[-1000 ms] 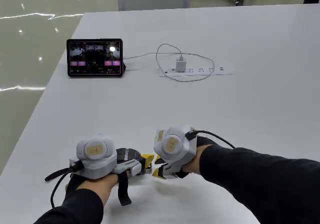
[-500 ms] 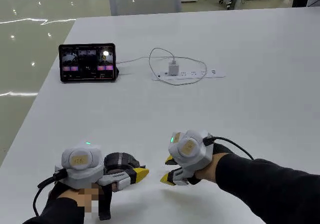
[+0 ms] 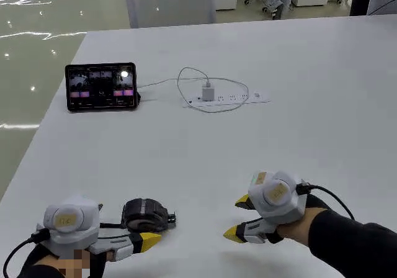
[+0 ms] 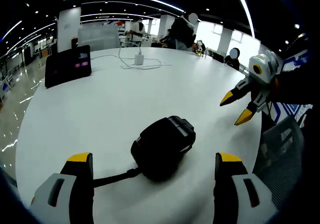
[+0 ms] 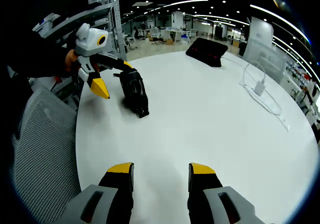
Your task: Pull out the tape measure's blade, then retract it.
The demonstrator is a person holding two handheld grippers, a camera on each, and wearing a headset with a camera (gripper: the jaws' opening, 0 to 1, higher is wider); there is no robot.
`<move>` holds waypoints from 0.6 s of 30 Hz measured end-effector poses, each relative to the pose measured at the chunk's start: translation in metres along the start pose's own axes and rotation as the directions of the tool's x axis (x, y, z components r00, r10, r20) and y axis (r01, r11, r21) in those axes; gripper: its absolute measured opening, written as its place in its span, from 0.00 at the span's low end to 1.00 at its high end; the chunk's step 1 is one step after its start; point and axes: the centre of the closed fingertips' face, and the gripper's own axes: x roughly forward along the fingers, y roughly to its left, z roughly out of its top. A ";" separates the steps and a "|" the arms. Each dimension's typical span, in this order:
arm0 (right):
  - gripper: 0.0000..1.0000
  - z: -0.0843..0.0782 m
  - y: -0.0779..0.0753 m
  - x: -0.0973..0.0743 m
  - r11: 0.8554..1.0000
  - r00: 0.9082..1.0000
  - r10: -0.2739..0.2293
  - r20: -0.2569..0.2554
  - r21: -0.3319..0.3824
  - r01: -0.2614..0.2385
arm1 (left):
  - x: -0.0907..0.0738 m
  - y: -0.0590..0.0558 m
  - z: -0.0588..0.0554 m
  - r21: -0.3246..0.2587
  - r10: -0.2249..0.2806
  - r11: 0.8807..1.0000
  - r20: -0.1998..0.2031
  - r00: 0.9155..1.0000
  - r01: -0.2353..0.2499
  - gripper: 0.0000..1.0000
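grippers are counted as 2, each with yellow-tipped jaws. the left gripper (image 4: 154,159) is held wide open and nothing is clamped in it. 1 tape measure (image 4: 162,146) is seen lying on the white table (image 3: 186,154) between its jaws, clear of both pads in the left gripper view. the right gripper (image 5: 160,168) is held partly open and empty, low over the table and well apart from the tape measure, with its tips turned toward the left gripper in the head view.

the tape measure is shown as a black, rounded case with a ribbed top. 1 black strap (image 4: 112,176) is seen running from it toward the left gripper's left jaw. whether any blade is drawn out cannot be told.

at the far side of the table, 1 tablet (image 3: 101,87) with a lit screen is propped up. beside it 1 white power strip (image 3: 229,98) is laid flat, with 1 white charger (image 3: 208,93) plugged into it. 1 looping cable (image 3: 186,79) is run from the charger to the tablet.
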 end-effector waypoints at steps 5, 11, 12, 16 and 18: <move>0.46 -0.008 -0.004 -0.012 0.996 0.999 -0.016 0.030 0.088 0.013 | -0.006 -0.005 -0.001 0.017 -0.038 0.999 0.004 0.999 0.038 0.99; 0.49 -0.012 -0.005 -0.027 0.994 0.997 -0.038 0.061 0.109 0.031 | -0.014 -0.008 -0.004 0.085 -0.060 0.995 -0.023 0.998 0.061 0.99; 0.49 -0.013 -0.005 -0.029 0.993 0.997 -0.039 0.062 0.111 0.032 | -0.015 -0.007 -0.005 0.090 -0.057 0.994 -0.029 0.998 0.059 0.99; 0.51 -0.023 -0.005 -0.036 0.996 0.997 -0.053 0.055 0.079 0.048 | -0.021 -0.008 -0.010 0.121 -0.069 0.990 -0.058 0.996 0.076 0.99; 0.52 -0.030 -0.004 -0.040 0.997 0.997 -0.056 0.048 0.050 0.054 | -0.024 -0.008 -0.019 0.167 -0.066 0.982 -0.099 0.993 0.082 0.99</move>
